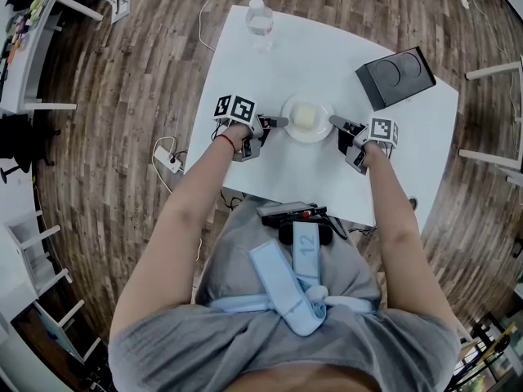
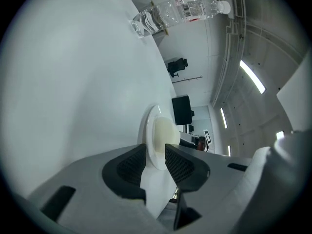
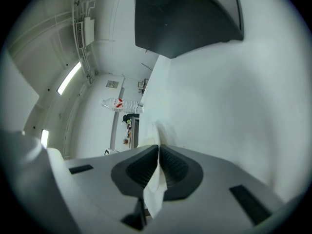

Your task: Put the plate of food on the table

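Observation:
A white plate (image 1: pixel 306 121) with a pale yellow piece of food (image 1: pixel 304 117) is at the middle of the white table (image 1: pixel 327 64). Whether it rests on the top or hangs just over it I cannot tell. My left gripper (image 1: pixel 282 122) is shut on the plate's left rim, and my right gripper (image 1: pixel 333 121) is shut on the right rim. The left gripper view has the plate (image 2: pixel 157 130) edge-on between the pads of that gripper (image 2: pixel 156 162), with the food (image 2: pixel 165 133) on its far face. In the right gripper view the thin rim (image 3: pixel 157 179) is pinched by the gripper (image 3: pixel 159 167).
A clear water bottle (image 1: pixel 260 19) stands at the table's far edge, also seen as the bottle (image 2: pixel 180 11). A black box (image 1: pixel 395 77) sits at the far right, close to the right gripper as the box (image 3: pixel 185 13). A power strip (image 1: pixel 172 160) lies on the wooden floor at the left.

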`<control>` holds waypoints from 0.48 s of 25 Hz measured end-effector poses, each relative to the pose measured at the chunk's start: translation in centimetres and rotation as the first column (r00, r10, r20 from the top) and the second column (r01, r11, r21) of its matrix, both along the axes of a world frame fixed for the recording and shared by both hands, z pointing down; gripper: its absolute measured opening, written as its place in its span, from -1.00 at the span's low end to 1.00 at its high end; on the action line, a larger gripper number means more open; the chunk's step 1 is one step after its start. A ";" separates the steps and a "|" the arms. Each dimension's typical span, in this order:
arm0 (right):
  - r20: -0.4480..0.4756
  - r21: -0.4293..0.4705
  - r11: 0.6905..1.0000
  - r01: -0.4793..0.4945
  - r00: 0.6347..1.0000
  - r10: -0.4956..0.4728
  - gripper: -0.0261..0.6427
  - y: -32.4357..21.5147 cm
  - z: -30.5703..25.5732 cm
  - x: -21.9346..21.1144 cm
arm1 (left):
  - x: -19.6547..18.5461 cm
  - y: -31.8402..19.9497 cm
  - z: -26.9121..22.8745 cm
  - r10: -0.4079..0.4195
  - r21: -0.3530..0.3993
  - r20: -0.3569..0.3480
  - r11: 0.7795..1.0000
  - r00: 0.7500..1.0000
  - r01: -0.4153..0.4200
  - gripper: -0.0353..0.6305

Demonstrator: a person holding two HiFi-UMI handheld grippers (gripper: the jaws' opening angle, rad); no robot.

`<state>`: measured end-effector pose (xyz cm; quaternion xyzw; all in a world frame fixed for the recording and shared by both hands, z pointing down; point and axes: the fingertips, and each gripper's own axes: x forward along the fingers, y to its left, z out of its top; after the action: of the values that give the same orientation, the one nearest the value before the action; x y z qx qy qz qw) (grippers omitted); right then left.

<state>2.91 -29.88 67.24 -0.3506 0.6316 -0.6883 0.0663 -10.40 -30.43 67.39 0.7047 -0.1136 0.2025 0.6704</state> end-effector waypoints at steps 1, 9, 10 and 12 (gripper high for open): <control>-0.002 0.001 1.000 0.000 1.000 0.000 -0.81 0.0 0.0 0.0 | -0.3 -0.1 -0.1 -0.003 0.006 0.005 1.000 1.000 0.003 -0.57; -0.019 0.004 1.000 0.006 1.000 -0.005 -0.81 -0.2 -0.2 0.0 | -0.3 -0.4 -2.2 -0.075 0.023 -0.066 0.997 0.995 0.077 -0.57; -0.022 0.003 1.000 0.005 1.000 -0.005 -0.81 -0.3 -0.1 0.1 | -0.1 -0.3 -2.4 -0.082 0.018 -0.078 0.996 0.994 0.084 -0.57; -0.033 0.003 1.000 0.005 0.999 -0.005 -0.81 -0.4 -0.1 0.1 | 0.3 0.1 -2.9 -0.093 0.017 -0.098 0.995 0.991 0.095 -0.57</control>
<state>3.05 -30.23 67.15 -0.3600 0.6346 -0.6817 0.0547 -10.13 -30.36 64.47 0.7147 -0.1159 0.1351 0.6764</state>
